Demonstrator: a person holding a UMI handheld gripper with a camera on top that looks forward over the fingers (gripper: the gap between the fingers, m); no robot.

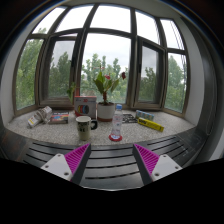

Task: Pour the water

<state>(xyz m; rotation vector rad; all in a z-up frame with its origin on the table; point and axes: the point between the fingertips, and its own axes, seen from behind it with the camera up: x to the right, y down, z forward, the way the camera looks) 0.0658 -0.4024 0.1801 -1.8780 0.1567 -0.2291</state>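
Note:
A dark mug (85, 126) stands on the stone windowsill (150, 137). A clear water bottle (117, 120) stands to its right, with a small red-rimmed cap or lid (116, 137) lying on the sill in front of it. My gripper (112, 157) is well back from the sill, over a slatted grey surface. Its two magenta-padded fingers (76, 157) are spread wide apart with nothing between them. The mug and bottle are beyond the fingers.
A potted plant (105, 100) in a white pot stands behind the mug and bottle. A red-and-white box (86, 104), papers (40, 117) at the left and a yellow object (150, 124) at the right lie on the sill. Bay windows show trees outside.

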